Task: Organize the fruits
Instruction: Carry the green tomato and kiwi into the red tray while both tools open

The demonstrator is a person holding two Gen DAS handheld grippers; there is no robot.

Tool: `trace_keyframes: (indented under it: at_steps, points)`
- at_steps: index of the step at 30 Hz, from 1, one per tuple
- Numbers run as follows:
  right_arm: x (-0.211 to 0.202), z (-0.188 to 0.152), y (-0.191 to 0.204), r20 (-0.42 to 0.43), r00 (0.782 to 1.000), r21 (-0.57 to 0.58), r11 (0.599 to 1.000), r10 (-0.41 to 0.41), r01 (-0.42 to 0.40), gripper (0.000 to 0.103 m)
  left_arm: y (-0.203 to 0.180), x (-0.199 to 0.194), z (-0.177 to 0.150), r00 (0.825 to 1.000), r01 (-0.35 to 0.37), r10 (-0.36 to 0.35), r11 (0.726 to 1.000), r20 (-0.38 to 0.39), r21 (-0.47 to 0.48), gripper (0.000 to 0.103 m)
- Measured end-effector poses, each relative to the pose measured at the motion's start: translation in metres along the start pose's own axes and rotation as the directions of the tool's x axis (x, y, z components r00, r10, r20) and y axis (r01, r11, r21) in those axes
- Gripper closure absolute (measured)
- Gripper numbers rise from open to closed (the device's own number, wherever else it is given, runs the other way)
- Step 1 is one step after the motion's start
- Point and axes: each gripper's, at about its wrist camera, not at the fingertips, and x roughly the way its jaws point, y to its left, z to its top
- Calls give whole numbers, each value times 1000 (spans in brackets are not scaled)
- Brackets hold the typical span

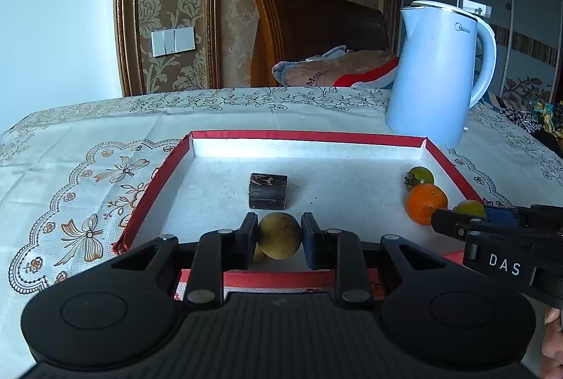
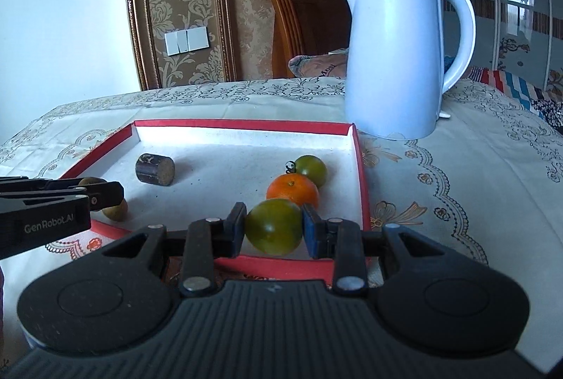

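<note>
While the left gripper (image 1: 279,235) clamps a small yellow-brown fruit (image 1: 279,236) above the red-rimmed tray (image 1: 306,135), the right gripper (image 2: 273,227) pinches a green tomato (image 2: 273,226) near the tray's right wall. Inside lie one orange (image 2: 292,191), one more green tomato (image 2: 311,170), one second brown fruit (image 2: 115,211) and one dark cylinder (image 2: 155,168). One white kettle (image 2: 397,55) stands behind.

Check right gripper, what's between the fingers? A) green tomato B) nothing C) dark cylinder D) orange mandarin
A: the right gripper is shut on the green tomato, while the mandarin lies behind it in the red tray.
</note>
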Motion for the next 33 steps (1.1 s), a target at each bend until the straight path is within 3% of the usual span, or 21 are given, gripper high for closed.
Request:
trace_keyframes:
  at_steps: [13, 20, 33]
  points:
    - [23, 2, 2, -30, 999, 15, 999, -38, 38, 72, 1, 21, -1, 1000, 2, -2, 1000, -1, -6, 77]
    - [26, 3, 3, -22, 997, 7, 998, -70, 70, 72, 3, 33, 3, 999, -50, 50, 999, 10, -2, 77]
    - [31, 4, 5, -10, 996, 0, 996, -91, 91, 72, 4, 32, 1, 999, -35, 36, 999, 17, -12, 77]
